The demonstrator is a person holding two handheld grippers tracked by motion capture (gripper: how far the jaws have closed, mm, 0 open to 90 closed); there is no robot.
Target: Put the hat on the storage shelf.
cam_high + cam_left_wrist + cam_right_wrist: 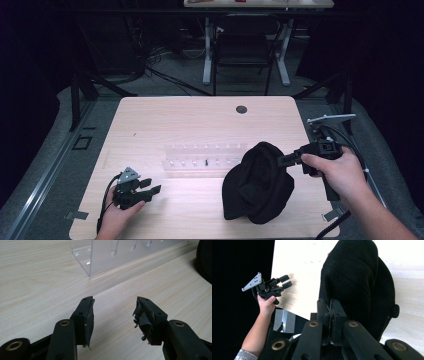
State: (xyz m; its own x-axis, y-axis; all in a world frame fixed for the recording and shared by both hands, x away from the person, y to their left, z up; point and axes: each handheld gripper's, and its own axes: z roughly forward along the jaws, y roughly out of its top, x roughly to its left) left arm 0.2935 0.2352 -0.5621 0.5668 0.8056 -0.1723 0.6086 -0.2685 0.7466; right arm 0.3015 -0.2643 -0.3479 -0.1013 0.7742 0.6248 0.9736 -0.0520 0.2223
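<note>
A black knitted cloth, perhaps a hat (pixel 257 185), lies bunched on the right half of the wooden table (pixel 175 120). My right gripper (pixel 281 160) is at its upper right edge and holds that edge raised. In the right gripper view the jaws (pixel 331 307) are pressed together on a thin fold of the black cloth (pixel 357 277), which hangs beyond them. Low on the table's front left, my left gripper (pixel 152 186) stands open with bare wood between its worn pads (pixel 113 312). The cloth's edge (pixel 206 260) shows far to its right.
A clear plastic rack (pixel 205 155) with a row of slots lies across the table's middle, just beyond the left gripper (pixel 120 255). A dark cable hole (pixel 241 109) sits near the far edge. A chair (pixel 245 45) and desk legs stand behind the table.
</note>
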